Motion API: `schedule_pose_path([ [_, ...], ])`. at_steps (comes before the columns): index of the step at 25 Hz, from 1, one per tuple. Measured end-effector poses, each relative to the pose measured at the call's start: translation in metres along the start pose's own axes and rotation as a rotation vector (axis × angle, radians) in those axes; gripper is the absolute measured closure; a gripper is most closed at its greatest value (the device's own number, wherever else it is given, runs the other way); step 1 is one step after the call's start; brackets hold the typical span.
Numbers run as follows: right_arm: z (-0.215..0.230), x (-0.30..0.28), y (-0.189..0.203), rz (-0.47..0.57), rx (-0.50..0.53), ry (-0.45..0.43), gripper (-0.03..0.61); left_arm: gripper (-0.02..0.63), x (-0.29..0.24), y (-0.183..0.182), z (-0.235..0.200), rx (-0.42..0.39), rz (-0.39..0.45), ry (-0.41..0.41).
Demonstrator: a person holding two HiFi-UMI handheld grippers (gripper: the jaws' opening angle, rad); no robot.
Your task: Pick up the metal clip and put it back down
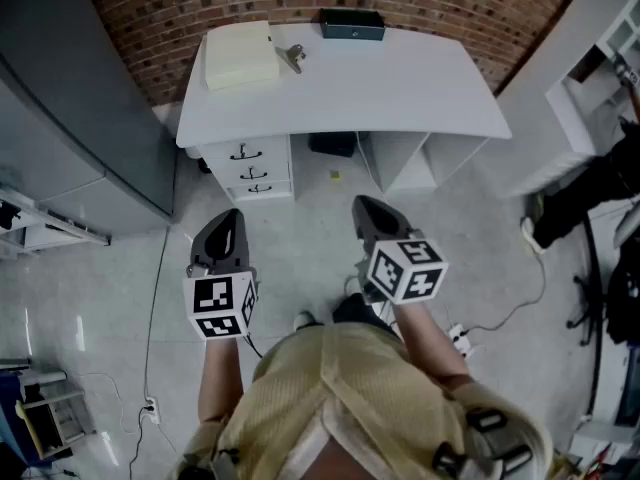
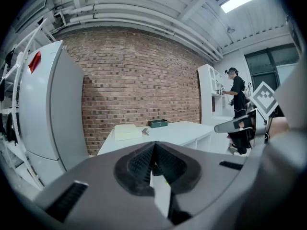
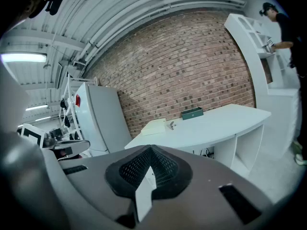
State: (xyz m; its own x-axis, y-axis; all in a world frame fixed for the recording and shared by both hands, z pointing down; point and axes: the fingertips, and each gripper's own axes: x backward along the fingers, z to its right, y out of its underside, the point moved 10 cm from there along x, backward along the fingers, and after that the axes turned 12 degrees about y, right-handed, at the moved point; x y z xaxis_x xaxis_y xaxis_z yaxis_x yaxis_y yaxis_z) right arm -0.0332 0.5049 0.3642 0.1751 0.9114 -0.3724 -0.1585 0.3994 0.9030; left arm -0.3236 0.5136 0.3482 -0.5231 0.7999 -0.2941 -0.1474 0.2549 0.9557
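Left gripper (image 2: 154, 163) and right gripper (image 3: 149, 166): their views alone show fingers (image 2: 138, 166) pressed together; metal clip (image 1: 293, 57) on desk (image 1: 400, 88).

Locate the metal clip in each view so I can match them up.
Head view: metal clip at top centre, on the white desk, just right of the cream pad.
Left gripper view: clip small, near picture centre, right of the pad.
Right gripper view: clip small, just right of centre, right of the pad.
Shared landmark: dark green box at the desk's back edge, right of the clip.
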Motion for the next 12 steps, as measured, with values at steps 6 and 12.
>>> schedule_pose_path([
  [6, -0.011, -0.002, 0.003, 0.0, 0.009, 0.004, 0.575, 0.611, 0.011, 0.001, -0.009, 0.021, -0.001, 0.009],
  [12, -0.026, -0.001, 0.017, -0.004, -0.046, -0.007, 0.575, 0.611, 0.022, 0.016, -0.023, 0.048, 0.004, 0.032],
])
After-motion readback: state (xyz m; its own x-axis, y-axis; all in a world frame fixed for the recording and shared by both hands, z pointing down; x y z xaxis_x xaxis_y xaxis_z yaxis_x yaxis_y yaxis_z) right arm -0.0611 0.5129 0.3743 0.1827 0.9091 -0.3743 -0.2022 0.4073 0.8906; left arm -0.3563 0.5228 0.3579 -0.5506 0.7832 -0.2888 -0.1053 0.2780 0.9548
